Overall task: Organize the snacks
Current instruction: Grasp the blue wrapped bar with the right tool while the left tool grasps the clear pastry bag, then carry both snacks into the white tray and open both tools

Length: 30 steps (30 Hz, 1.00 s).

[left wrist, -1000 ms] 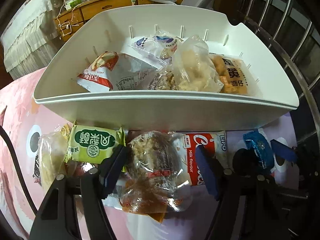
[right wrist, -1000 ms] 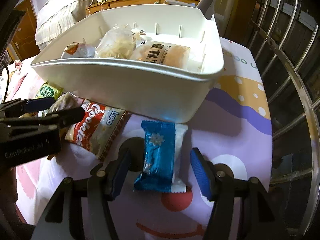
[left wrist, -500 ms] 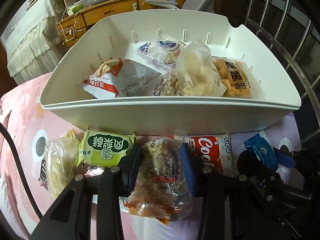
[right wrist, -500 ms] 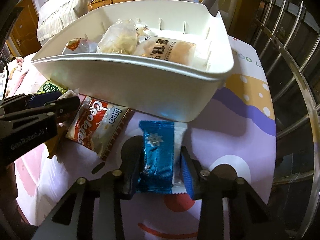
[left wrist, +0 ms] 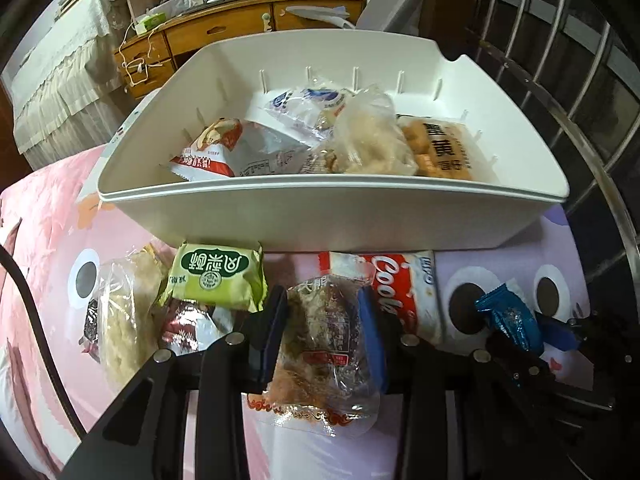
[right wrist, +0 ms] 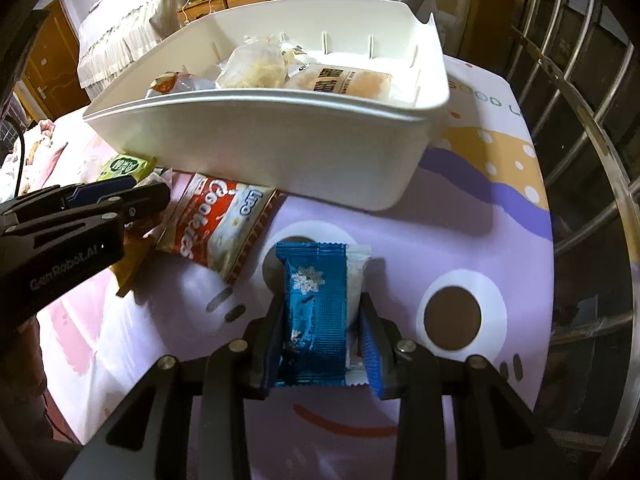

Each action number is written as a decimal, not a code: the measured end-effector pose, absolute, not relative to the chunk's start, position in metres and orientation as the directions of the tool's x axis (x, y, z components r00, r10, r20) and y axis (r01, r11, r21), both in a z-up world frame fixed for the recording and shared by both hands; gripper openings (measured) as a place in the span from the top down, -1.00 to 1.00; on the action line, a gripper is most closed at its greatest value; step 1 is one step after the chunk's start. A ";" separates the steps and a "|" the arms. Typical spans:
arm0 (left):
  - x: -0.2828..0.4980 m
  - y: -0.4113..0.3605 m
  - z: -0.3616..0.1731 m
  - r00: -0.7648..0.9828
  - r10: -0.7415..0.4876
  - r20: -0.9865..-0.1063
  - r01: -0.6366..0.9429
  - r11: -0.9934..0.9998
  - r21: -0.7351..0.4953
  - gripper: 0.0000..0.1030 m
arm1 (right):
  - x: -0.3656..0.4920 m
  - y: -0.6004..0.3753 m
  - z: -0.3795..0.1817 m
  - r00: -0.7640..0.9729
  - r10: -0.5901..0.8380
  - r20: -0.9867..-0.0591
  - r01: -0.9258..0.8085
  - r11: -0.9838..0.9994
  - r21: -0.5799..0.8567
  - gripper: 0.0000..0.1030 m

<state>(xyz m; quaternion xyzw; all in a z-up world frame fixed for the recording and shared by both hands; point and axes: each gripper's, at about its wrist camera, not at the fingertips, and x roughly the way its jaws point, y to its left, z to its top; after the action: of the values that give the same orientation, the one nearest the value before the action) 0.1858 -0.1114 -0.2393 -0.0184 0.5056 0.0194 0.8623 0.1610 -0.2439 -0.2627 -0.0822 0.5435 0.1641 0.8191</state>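
Observation:
A white bin (left wrist: 320, 216) stands on the cartoon-print cloth and holds several wrapped snacks. In front of it, my left gripper (left wrist: 322, 308) grips a clear packet of brown flaky pastry (left wrist: 320, 352) between its blue pads, the jaws still closing on it. My right gripper (right wrist: 322, 312) is shut on a blue and white packet (right wrist: 316, 280) that rests on the cloth near the bin's (right wrist: 260, 140) right corner. The left gripper (right wrist: 120, 196) also shows at the left edge of the right wrist view.
Loose on the cloth by the bin lie a green packet (left wrist: 218, 276), a red cookies pack (right wrist: 220, 224), a clear bread packet (left wrist: 120, 320) and a red-silver wrapper (left wrist: 184, 324). A metal railing (left wrist: 580, 80) runs along the right; a wooden dresser (left wrist: 240, 28) stands behind.
Both grippers went from wide open to closed: the left on the clear pastry packet, the right on the blue packet. The left one has lifted slightly with its packet.

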 end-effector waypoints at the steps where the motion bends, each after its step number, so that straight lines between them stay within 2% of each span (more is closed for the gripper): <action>1: 0.183 -0.113 -0.237 0.494 0.013 -0.869 -0.050 0.999 -0.013 0.33 | 0.159 -0.245 -0.262 0.356 0.181 -0.917 -0.356 0.933 0.046 0.33; 20: 0.109 -0.110 -0.153 0.622 0.023 -0.782 -0.051 0.999 -0.010 0.33 | 0.123 -0.262 -0.231 0.392 0.245 -0.887 -0.367 0.926 0.093 0.33; 30: 0.108 -0.085 -0.111 0.672 0.016 -0.740 -0.033 0.999 -0.008 0.33 | 0.136 -0.258 -0.208 0.452 0.252 -0.856 -0.327 0.939 0.104 0.33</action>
<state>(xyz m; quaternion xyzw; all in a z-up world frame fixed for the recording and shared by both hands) 0.1083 -0.0847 -0.1105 -0.0104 0.4046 0.0133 0.9143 0.1357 -0.2583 -0.2077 -0.0376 0.4951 0.1701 0.8512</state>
